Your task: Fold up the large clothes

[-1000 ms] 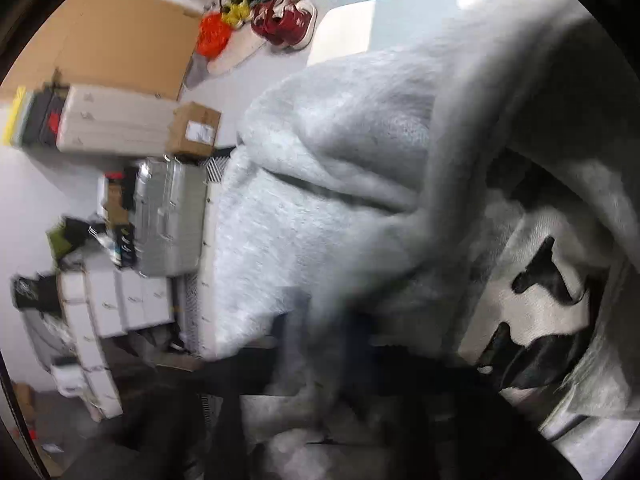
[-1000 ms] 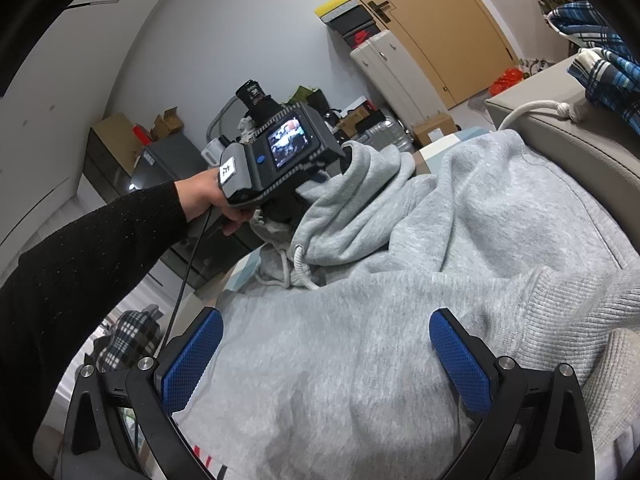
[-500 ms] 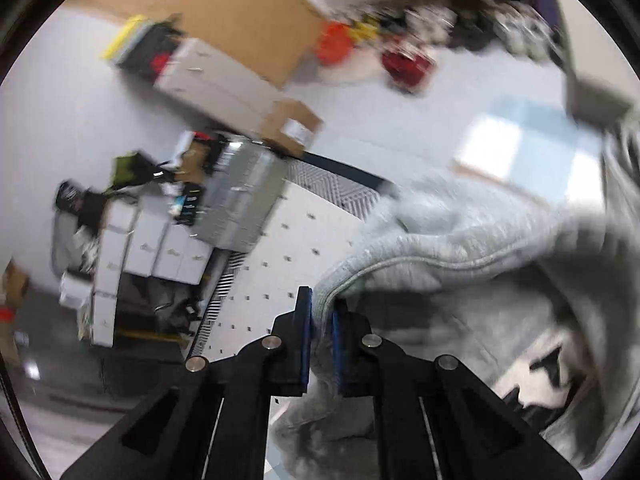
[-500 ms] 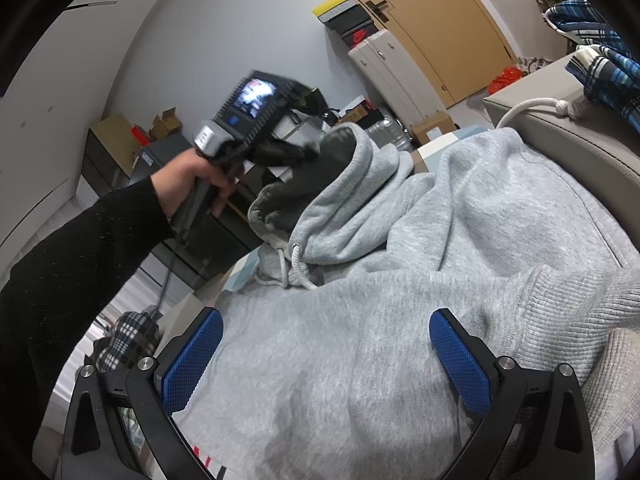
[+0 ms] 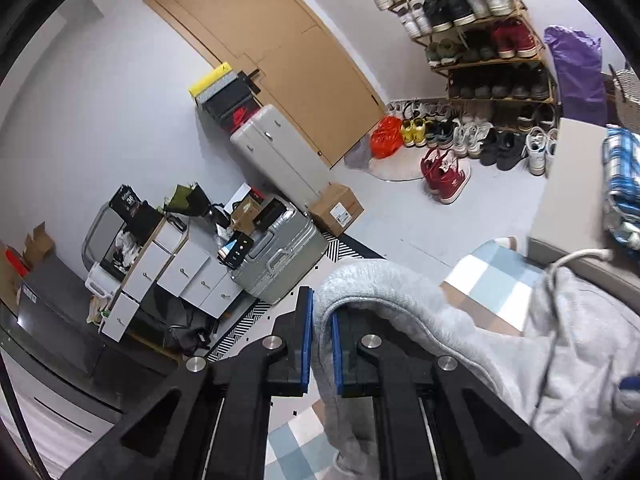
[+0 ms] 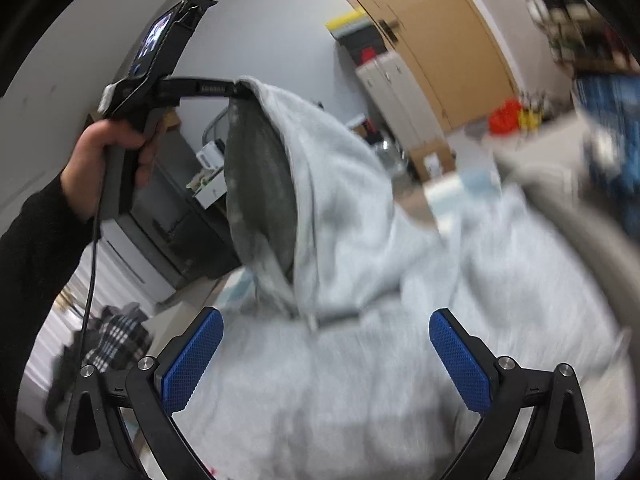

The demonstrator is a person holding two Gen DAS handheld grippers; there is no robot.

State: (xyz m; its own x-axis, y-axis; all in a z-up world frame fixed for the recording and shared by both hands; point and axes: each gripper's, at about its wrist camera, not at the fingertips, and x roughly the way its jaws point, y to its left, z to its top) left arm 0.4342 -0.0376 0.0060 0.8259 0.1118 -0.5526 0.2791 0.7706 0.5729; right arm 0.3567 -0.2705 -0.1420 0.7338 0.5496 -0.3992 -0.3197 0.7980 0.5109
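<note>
Left hand-held gripper [image 5: 321, 342] has the hood rim, hoodie hanging down and to its right

The left one's blue pads are clamped on the rim of the light grey fleece hoodie [image 6: 344, 208], its long axis trailing from that pinch down under the right hand-held gripper [image 6: 326, 354], whose jaws stand wide apart with nothing in them (it's the nearer one to the body). It lies on a blue-and-white checked cover [image 5: 486, 280], probably a bed; shoe rack [image 5: 480, 40] and wooden door [image 5: 288, 52] beyond.

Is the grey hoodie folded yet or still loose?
Still loose: the grey hoodie lies rumpled, its hood held up by the left gripper, shut on the hood's edge.
</note>
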